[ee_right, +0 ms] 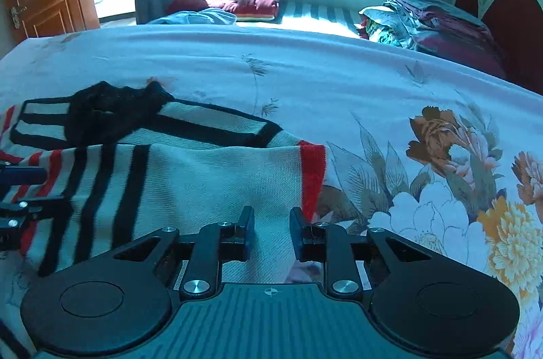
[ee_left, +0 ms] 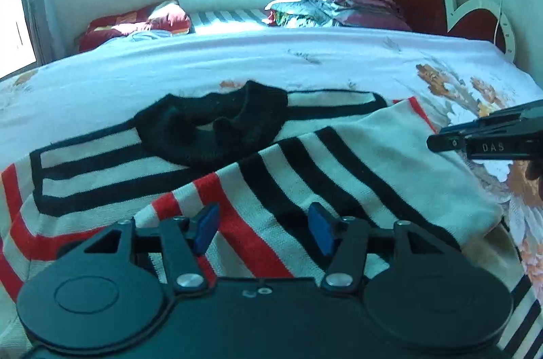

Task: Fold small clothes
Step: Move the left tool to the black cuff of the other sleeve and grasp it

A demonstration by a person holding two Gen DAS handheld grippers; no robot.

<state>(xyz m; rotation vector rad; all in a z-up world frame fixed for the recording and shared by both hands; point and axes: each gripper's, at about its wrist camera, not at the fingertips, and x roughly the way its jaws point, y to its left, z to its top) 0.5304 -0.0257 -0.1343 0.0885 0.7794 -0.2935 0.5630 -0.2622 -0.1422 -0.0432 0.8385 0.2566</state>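
While the left claw point(ee_left: 263, 231) hovered over the striped sweater point(ee_left: 217, 189) on the bed point(ee_left: 203, 70), its blue pads stood apart with nothing between them. "DAS" showed in pale letters on the right claw point(ee_left: 441, 143) at that view's right edge. From the right wrist, the right claw point(ee_right: 271, 235) stood narrowly parted over the sweater's white edge point(ee_right: 210, 189), seemingly gripping nothing, near the floral sheet point(ee_right: 441, 206).
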